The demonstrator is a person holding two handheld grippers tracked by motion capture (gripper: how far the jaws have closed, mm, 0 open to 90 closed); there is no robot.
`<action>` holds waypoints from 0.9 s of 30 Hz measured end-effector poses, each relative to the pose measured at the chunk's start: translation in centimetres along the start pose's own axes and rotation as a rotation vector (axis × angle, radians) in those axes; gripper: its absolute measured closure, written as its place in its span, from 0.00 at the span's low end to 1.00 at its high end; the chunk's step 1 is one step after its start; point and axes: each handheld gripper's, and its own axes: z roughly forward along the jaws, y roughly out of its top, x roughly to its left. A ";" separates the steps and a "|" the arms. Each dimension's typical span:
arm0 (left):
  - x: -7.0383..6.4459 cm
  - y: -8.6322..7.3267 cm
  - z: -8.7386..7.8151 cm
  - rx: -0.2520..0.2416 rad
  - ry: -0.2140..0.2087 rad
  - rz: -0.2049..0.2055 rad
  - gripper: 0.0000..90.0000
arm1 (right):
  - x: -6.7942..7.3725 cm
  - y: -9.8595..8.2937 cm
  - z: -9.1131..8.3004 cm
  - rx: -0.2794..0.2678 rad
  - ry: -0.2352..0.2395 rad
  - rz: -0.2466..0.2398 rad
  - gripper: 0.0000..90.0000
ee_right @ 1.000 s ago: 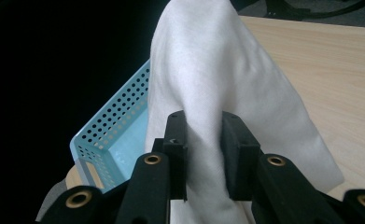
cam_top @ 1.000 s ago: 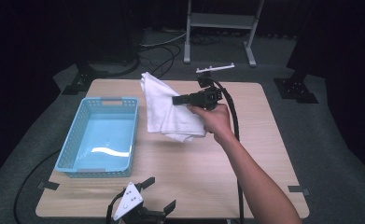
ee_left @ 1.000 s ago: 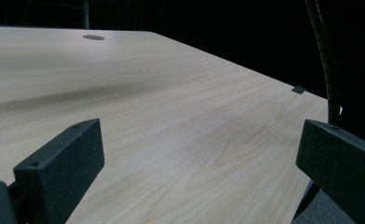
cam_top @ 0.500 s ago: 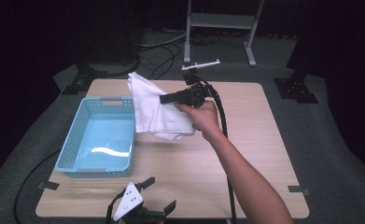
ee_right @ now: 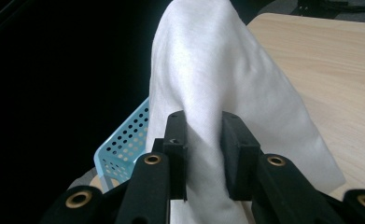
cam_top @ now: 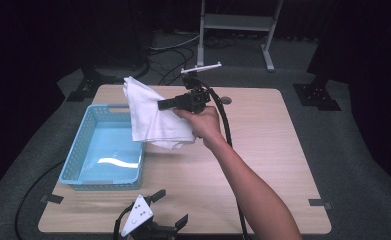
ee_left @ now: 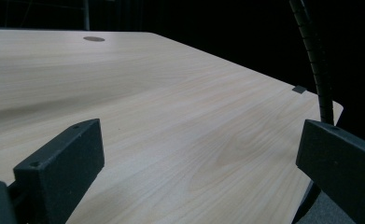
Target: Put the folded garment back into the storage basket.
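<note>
A white cloth [cam_top: 150, 115] hangs in the air over the table, pinched by my right gripper [cam_top: 164, 104], which a hand holds at mid-table. In the right gripper view the two black jaws are shut on a fold of the cloth [ee_right: 217, 88], my right gripper [ee_right: 203, 133] pointing toward the blue perforated basket [ee_right: 124, 149]. The cloth's lower edge drapes over the right rim of the light blue basket [cam_top: 83, 160]. My left gripper [cam_top: 170, 207] lies unheld at the table's front edge, its jaws wide apart over bare wood [ee_left: 196, 154].
The wooden table [cam_top: 273, 150] has bare room on its right half. A black cable [cam_top: 228, 135] trails from the right gripper along the forearm. A metal stand [cam_top: 235, 22] and floor cables lie beyond the far edge.
The right gripper has carried the cloth leftward toward the basket, and the cloth now overlaps the basket's right rim. The left gripper has stayed put.
</note>
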 end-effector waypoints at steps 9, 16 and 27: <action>-0.4 -0.1 0.2 0.010 -0.007 0.013 0.01 | 0.2 0.1 1.1 -0.001 0.017 0.016 0.82; -0.3 0.0 0.2 0.011 -0.006 0.015 0.01 | 0.6 0.4 2.3 0.012 0.032 0.014 0.82; -0.2 0.0 0.1 0.008 -0.003 0.012 0.01 | 1.6 1.1 3.5 0.036 0.035 -0.003 0.82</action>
